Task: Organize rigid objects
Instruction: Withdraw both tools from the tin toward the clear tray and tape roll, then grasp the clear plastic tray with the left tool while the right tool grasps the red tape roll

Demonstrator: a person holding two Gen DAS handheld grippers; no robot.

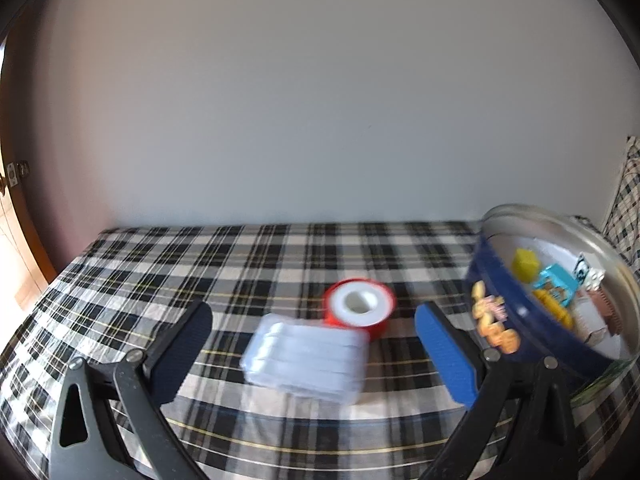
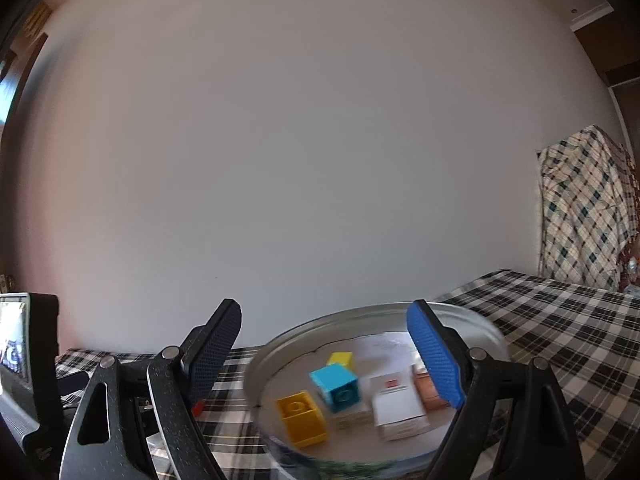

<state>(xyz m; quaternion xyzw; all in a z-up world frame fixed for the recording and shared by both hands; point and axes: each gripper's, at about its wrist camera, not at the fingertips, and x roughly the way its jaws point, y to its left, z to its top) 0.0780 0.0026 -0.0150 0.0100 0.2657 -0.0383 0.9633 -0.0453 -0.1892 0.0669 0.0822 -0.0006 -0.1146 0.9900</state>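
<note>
A clear plastic box [image 1: 306, 356] lies on the plaid cloth [image 1: 200, 264], blurred, with a red and white tape roll [image 1: 359, 310] just behind it. My left gripper [image 1: 312, 344] stands open, its fingers apart on either side of the box without touching it. At the right sits a round blue tin [image 1: 516, 320] holding yellow and cyan blocks and small boxes. In the right wrist view the tin [image 2: 360, 320] lies just ahead, with a yellow block [image 2: 302, 418], a cyan block [image 2: 336, 386] and a white box [image 2: 400, 410] inside. My right gripper [image 2: 326, 360] is open over the tin, holding nothing.
A plain white wall closes the back. A plaid pillow [image 2: 588, 208] leans at the far right. The left hand's gripper body with its small screen [image 2: 20, 360] shows at the left edge of the right wrist view. A wooden door [image 1: 16, 216] stands at the left.
</note>
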